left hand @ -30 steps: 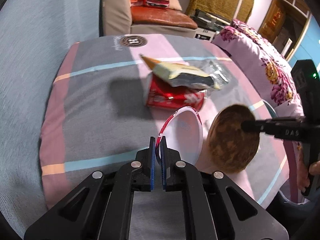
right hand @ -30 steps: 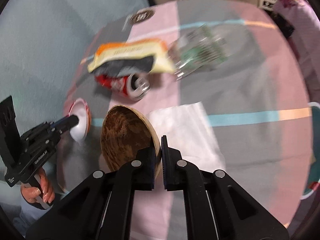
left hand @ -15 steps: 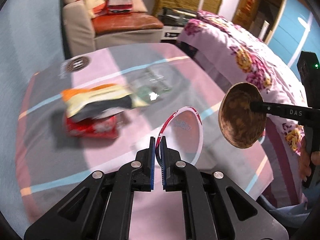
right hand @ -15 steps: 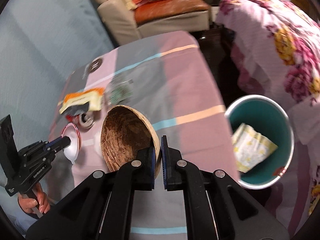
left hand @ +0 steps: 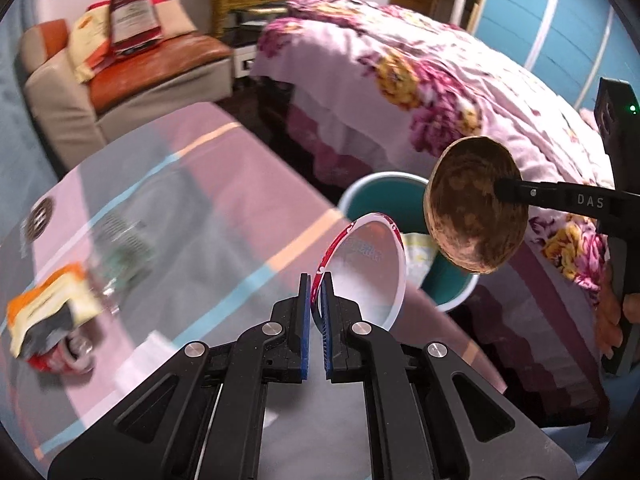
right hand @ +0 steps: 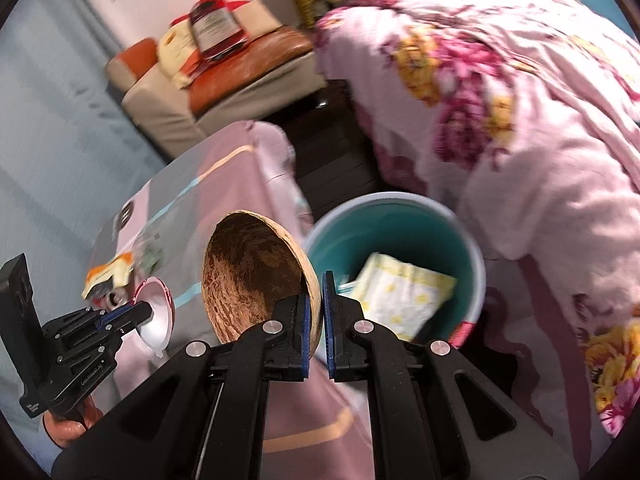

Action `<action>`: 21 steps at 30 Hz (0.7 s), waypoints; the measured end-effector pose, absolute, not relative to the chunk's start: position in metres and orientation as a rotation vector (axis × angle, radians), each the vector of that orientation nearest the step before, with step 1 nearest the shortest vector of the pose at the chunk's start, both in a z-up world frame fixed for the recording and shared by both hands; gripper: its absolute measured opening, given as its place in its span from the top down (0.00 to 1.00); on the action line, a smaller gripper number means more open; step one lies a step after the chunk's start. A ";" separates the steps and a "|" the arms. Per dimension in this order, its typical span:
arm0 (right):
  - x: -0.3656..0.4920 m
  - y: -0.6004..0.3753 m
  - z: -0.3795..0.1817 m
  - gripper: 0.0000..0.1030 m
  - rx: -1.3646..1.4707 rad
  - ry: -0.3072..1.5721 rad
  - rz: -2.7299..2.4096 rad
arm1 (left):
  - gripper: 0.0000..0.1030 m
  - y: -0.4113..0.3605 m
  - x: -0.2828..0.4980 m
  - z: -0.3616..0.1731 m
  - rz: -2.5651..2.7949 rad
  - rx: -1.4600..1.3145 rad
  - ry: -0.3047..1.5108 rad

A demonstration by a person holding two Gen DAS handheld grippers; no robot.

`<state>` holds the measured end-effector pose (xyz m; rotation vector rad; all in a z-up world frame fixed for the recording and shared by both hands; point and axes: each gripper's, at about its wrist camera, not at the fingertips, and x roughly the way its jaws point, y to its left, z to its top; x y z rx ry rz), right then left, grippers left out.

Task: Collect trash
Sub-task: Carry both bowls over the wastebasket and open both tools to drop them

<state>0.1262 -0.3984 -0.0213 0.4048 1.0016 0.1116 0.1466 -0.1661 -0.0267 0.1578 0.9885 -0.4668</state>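
Note:
My left gripper [left hand: 316,280] is shut on the red rim of a white disposable bowl [left hand: 368,276], held tilted over the table's right edge. My right gripper [right hand: 316,280] is shut on the rim of a brown coconut-shell bowl [right hand: 248,272], also seen in the left wrist view as the shell [left hand: 474,208] hanging above the teal bin [left hand: 372,196]. The bin [right hand: 400,232] stands on the floor between table and bed and holds a white and yellow packet [right hand: 404,292]. In the right wrist view the left gripper [right hand: 146,310] with the white bowl [right hand: 158,320] is lower left.
On the striped tablecloth [left hand: 224,216] lie an orange snack bag [left hand: 44,312], a red can [left hand: 60,356], a clear wrapper [left hand: 124,248] and a white napkin [left hand: 148,352]. A bed with a floral blanket [left hand: 420,80] is right of the bin; an armchair [left hand: 120,80] stands behind.
Both grippers have swung from over the table's trash toward the table's right edge, each keeping its bowl. The teal bin has come into view and now lies just beyond both bowls.

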 end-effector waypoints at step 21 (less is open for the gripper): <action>0.130 -0.482 -0.062 0.94 0.468 1.026 -0.009 | 0.94 -0.272 0.186 -0.074 -0.534 0.231 1.103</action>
